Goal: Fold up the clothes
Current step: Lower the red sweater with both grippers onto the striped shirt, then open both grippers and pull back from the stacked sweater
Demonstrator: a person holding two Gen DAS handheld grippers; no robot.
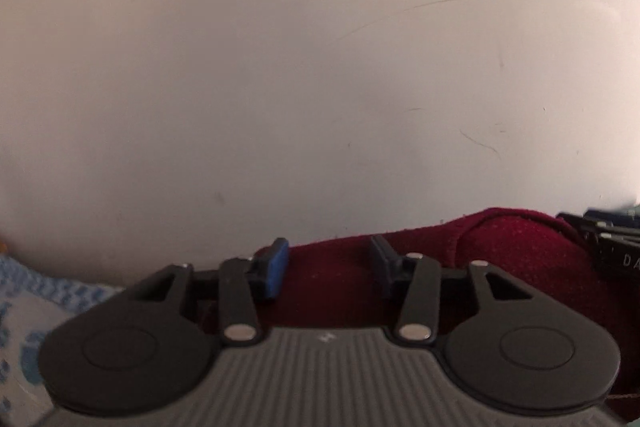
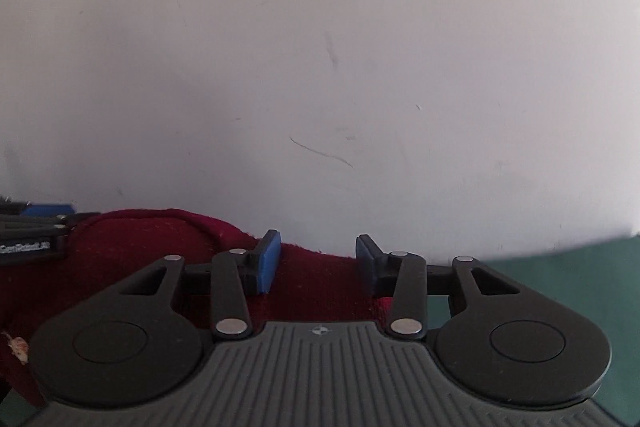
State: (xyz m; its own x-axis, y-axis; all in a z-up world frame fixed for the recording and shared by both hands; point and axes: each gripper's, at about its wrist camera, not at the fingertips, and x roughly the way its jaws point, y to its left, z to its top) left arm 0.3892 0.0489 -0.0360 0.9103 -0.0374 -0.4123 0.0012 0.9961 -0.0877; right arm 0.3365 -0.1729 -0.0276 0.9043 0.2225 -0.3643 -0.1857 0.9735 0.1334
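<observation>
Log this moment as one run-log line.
task: fold clothes | left gripper: open, over red garment | right gripper: open, over same garment's edge | wall ahead | fold: cannot tell

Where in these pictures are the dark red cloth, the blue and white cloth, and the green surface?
dark red cloth (image 1: 520, 247): left wrist view, its raised fold.
blue and white cloth (image 1: 36, 299): left wrist view, patterned part at left edge.
green surface (image 2: 580, 259): right wrist view, bare patch at right.

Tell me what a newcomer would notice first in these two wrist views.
The dark red cloth stands out first, bunched low in both views beneath a pale wall. The left gripper and the right gripper are both open, their blue pads apart with red cloth showing between them. A blue-and-white patterned fabric sits at the lower left of the left view.
</observation>
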